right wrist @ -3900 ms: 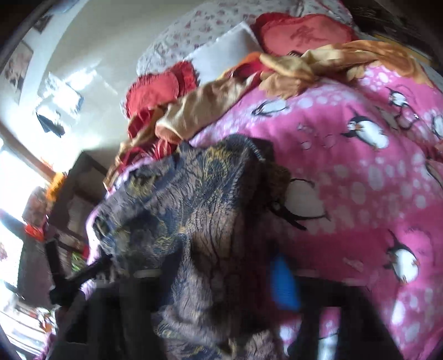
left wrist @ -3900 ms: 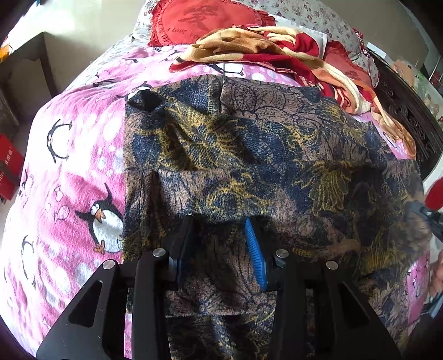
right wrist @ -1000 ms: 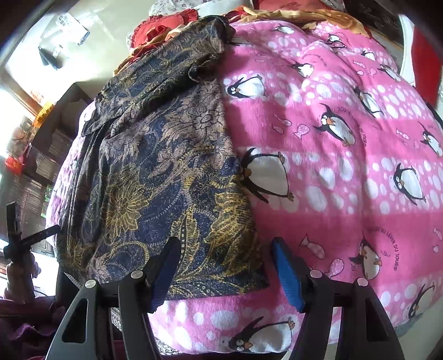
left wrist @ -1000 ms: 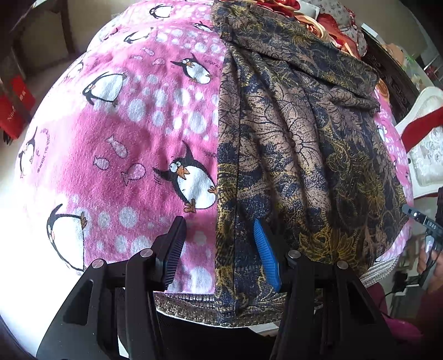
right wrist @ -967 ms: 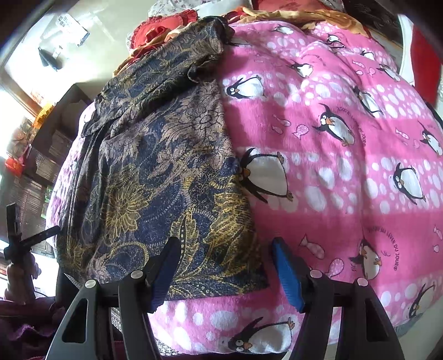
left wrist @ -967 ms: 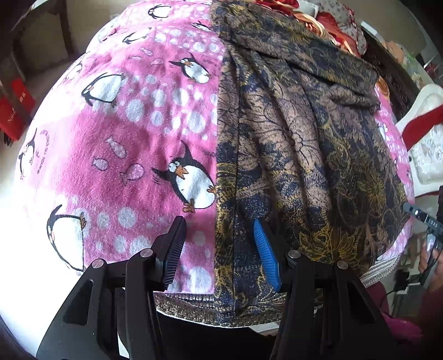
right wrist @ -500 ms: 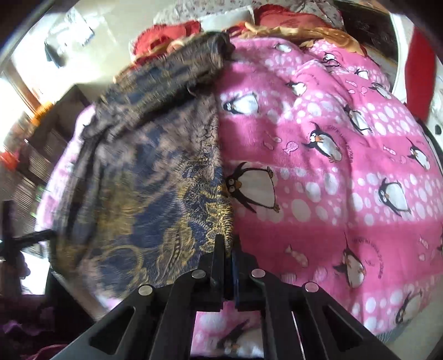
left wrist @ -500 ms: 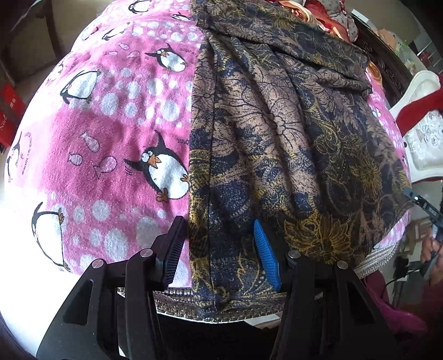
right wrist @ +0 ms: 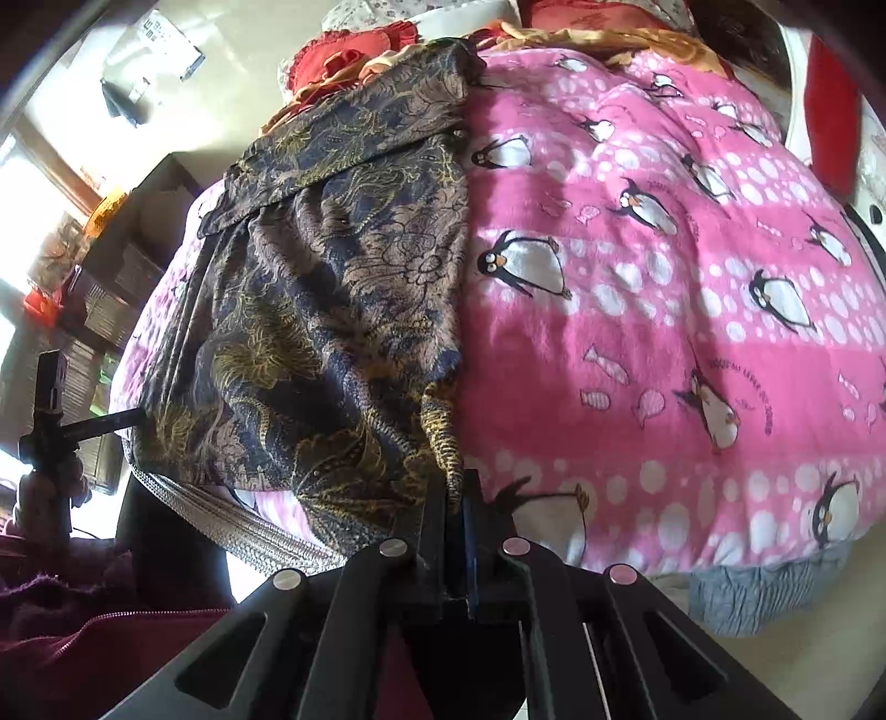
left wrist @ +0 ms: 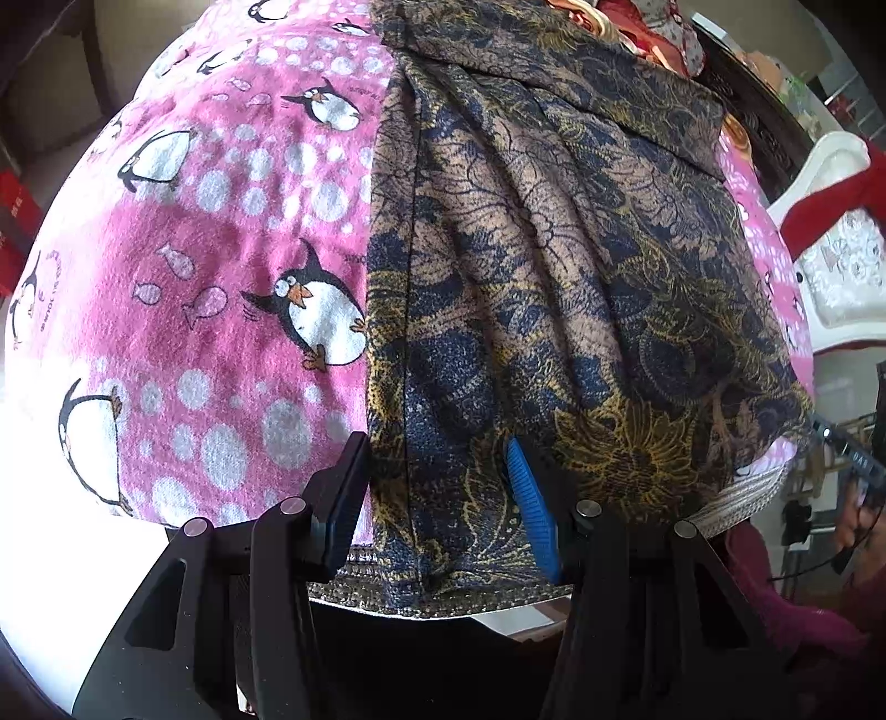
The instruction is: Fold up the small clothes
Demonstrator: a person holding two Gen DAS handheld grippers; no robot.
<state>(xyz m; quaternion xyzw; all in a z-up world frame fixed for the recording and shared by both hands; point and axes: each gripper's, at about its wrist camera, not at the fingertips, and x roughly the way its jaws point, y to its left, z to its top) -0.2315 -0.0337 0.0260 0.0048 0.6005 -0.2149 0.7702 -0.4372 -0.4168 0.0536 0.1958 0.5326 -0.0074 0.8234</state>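
- A dark floral-print garment is laid lengthwise on a bed covered by a pink penguin-print blanket; its near hem reaches the blanket's near edge.
- In the left wrist view, the left hand-held gripper is held with its jaws apart over the garment's near hem. The blue-padded finger is seen over the cloth and the black one at the cloth's left edge; no pinch on the fabric is visible.
- In the right wrist view, the right hand-held gripper is seen with its jaws together, clamped on the garment's near right corner, where a narrow tuck of gold-patterned cloth is gathered between the fingers.
- The far end of the garment is folded over as a flap across its width.
- Beyond the garment, red cushions and an orange-brown cloth are piled at the head of the bed.
- A white padded chair with a red cloth over it is seen beside the bed.
- A phone on a small tripod is seen near the bed's foot, just beside the garment's corner.
- A maroon zipped garment is visible at the lower edge.
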